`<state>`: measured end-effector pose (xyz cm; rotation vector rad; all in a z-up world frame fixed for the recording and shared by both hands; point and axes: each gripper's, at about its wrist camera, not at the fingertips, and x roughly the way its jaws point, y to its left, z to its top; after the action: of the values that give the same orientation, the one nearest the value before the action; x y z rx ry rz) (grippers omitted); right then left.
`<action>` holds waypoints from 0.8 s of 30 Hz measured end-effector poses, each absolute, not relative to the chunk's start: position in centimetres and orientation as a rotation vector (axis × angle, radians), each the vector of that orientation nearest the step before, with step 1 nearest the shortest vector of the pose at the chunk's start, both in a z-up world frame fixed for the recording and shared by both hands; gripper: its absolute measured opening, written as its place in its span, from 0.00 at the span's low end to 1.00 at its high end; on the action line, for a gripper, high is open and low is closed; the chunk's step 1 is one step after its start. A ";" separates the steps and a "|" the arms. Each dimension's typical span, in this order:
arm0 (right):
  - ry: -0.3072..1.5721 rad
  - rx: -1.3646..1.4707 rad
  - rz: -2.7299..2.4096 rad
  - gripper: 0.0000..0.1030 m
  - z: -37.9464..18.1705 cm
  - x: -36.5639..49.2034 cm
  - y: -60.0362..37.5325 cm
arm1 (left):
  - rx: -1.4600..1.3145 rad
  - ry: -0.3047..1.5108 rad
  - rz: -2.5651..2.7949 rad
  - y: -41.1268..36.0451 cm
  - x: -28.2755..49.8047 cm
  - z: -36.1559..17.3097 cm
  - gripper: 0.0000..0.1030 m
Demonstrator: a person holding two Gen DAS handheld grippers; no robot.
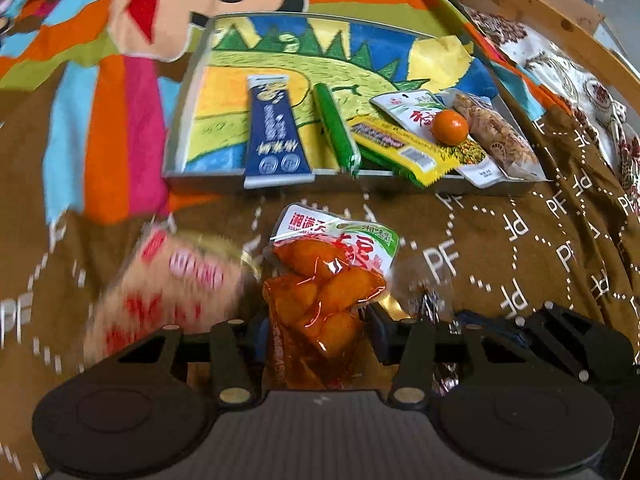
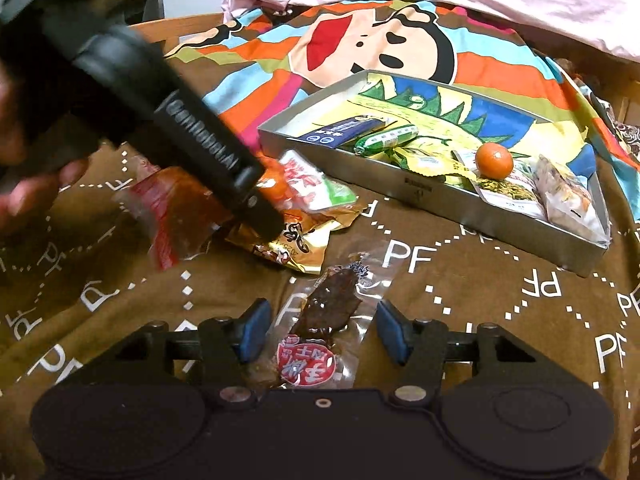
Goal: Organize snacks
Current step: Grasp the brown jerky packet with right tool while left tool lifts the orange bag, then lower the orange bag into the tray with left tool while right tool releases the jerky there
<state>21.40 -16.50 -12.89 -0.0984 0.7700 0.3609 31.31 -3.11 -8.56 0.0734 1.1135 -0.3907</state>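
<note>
My left gripper (image 1: 318,336) is shut on an orange snack packet (image 1: 324,280) with a white and green top, lifted off the brown blanket. In the right wrist view its black housing (image 2: 180,120) slants down onto that orange packet (image 2: 308,184). My right gripper (image 2: 322,330) stands open around a clear packet of dark jerky (image 2: 328,308) lying flat on the blanket; the blue pads (image 2: 252,332) show a gap to the wrapper. A metal tray (image 1: 280,178) with a dinosaur drawing holds a blue packet (image 1: 276,132), a green stick (image 1: 334,128), a yellow packet (image 1: 400,148) and a small orange (image 1: 450,127).
A red and tan packet (image 1: 172,280) lies blurred to the left, seen in the right wrist view as a red-printed packet (image 2: 172,216). A gold packet (image 2: 288,244) sits under the left tool. The tray's wall (image 2: 400,192) stands behind. A hand (image 2: 24,184) grips the left tool.
</note>
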 end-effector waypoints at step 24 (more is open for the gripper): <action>0.570 -0.492 0.341 0.48 -14.1 19.7 -14.4 | -0.081 0.902 -0.220 -1.7 24.5 -4.9 0.50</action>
<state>19.66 -14.43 -14.05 -0.4918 0.5695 0.3413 24.48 -1.74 -4.86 -0.0808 0.9021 -0.2200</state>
